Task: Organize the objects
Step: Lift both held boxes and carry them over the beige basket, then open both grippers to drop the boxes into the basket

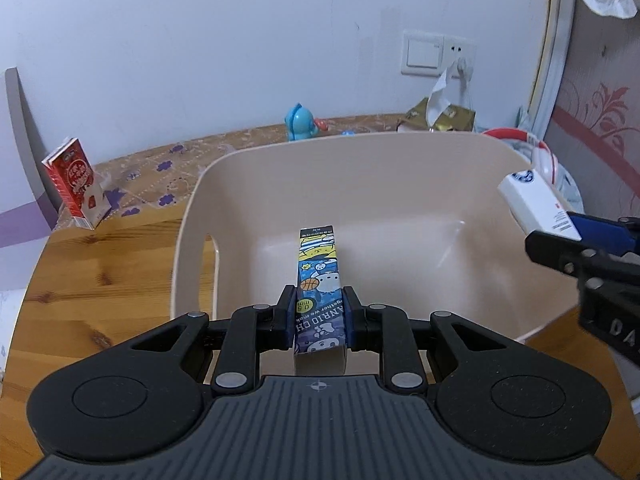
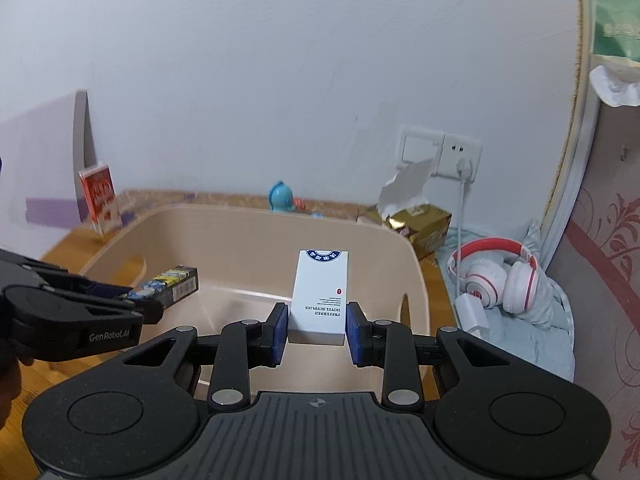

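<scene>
My left gripper (image 1: 319, 314) is shut on a long cartoon-printed blue box (image 1: 319, 276) and holds it over the beige plastic bin (image 1: 192, 216). The same box shows in the right wrist view (image 2: 172, 282), with the left gripper (image 2: 148, 308) at the left. My right gripper (image 2: 317, 332) is shut on a white hotel-supplies box (image 2: 320, 292), held above the bin (image 2: 256, 220). In the left wrist view this white box (image 1: 536, 204) and the right gripper (image 1: 560, 240) come in from the right over the bin's rim.
A red carton (image 1: 76, 184) stands on the wooden table (image 1: 100, 280) at the left. A blue toy (image 1: 300, 122) and a gold tissue box (image 1: 444, 116) sit behind the bin. Red-and-white headphones (image 2: 496, 276) and a charger lie on a cloth at the right.
</scene>
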A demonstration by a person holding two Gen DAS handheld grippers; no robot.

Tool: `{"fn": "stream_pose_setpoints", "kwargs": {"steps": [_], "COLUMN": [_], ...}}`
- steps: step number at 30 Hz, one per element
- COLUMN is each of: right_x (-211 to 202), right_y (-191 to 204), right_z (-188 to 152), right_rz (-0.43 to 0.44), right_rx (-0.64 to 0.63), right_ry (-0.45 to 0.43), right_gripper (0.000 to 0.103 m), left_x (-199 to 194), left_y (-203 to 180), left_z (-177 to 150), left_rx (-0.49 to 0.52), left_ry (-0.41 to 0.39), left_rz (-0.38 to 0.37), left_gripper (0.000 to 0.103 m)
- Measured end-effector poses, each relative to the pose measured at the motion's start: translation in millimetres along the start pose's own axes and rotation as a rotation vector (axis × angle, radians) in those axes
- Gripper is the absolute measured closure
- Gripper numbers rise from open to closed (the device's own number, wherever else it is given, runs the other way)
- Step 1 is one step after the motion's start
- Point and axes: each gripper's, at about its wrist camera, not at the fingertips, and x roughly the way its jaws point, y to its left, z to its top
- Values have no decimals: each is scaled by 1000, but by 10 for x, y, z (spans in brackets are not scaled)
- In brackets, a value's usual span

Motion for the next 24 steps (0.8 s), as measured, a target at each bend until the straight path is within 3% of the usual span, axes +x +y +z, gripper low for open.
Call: {"fn": "stream_pose_setpoints", "kwargs": {"steps": [4,6,7,8,11,19,24], "right_x": [140,158,148,131,21,-465,-647], "right_y": [43,41,40,35,25,112,217], "right_z": [-39,-63,-74,-81,-90,-188,-326], "right_rz": [1,-4,-4,-4,-8,-17,8], "right_rx": [-15,-15,-13,-10,-5,-37,-68], "right_ry": [54,60,56,52,30,-18,6], "right_gripper": [74,62,60,53,35,7,2], "left_x": [84,42,5,-28,-206,-679,-851], "left_y": [-17,-4,10,21,53,224,373], "left_z": [-29,-43,-50,-50,-62,-248,-495], "left_rx": [21,22,19,18,19,11,18], "left_ry": [23,9,-3,-12,-63,-119,-109], "left_rz": [-18,-24,-28,-33,-38,-49,-75], "left_gripper": [80,79,72,60,35,18,14]}}
